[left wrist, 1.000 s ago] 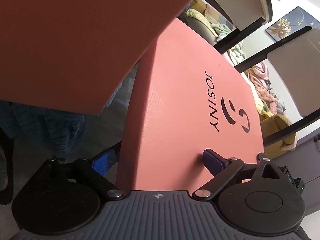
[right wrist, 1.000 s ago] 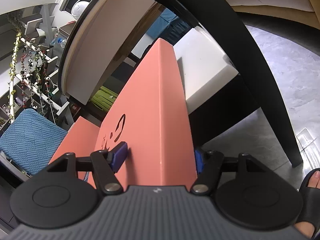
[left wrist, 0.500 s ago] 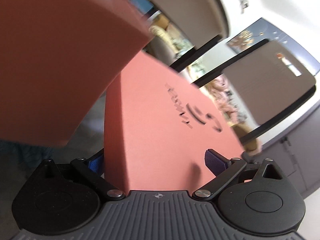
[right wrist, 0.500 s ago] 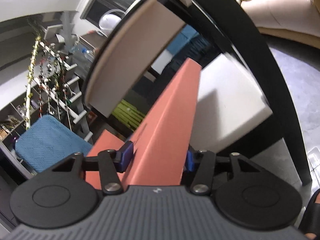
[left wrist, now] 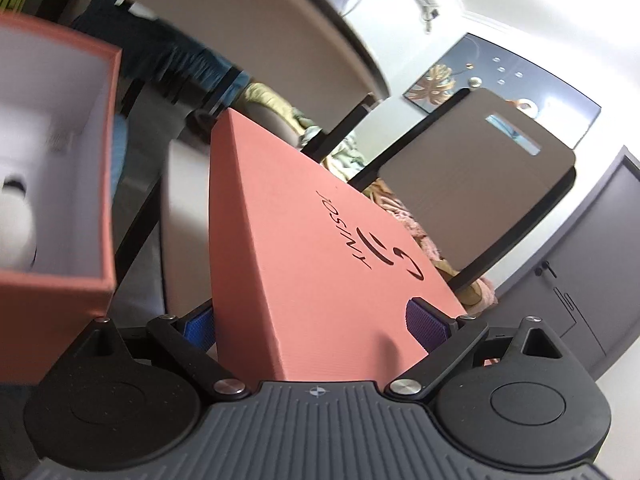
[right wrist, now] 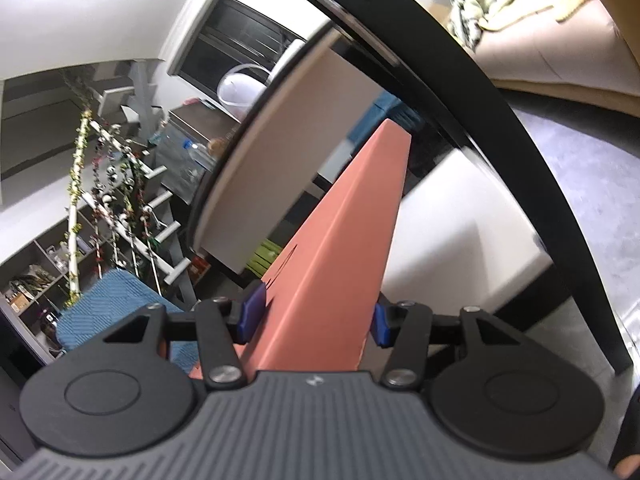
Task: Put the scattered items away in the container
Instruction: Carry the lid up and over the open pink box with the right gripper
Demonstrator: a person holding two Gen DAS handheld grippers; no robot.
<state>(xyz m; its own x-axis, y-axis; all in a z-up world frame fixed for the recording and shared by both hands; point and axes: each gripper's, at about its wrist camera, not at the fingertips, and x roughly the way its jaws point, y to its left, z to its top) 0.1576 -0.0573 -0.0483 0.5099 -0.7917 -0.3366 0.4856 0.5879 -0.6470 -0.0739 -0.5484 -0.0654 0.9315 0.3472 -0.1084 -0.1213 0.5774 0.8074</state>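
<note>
A salmon-pink lid [left wrist: 320, 260] printed JOSINY is clamped between the pads of my left gripper [left wrist: 312, 326], which is shut on its near end. In the right wrist view the same pink lid [right wrist: 344, 248] runs edge-on away from the camera, and my right gripper [right wrist: 316, 318] is shut on it. The matching pink box [left wrist: 52, 292] is at the left of the left wrist view, its white inside showing. A blurred white item [left wrist: 16, 216] lies in it.
A round table top [left wrist: 260, 52] curves overhead, with its black leg [right wrist: 480, 120] to the right. A white block [right wrist: 460, 248] sits below the lid. A brown chair back [left wrist: 472, 168], a blue cushion [right wrist: 108, 304] and a garlanded ladder shelf [right wrist: 120, 200] stand around.
Both views have swung upward with the lid still clamped. The pink box, whose outer wall filled the upper left before, now sits lower left with its open inside showing.
</note>
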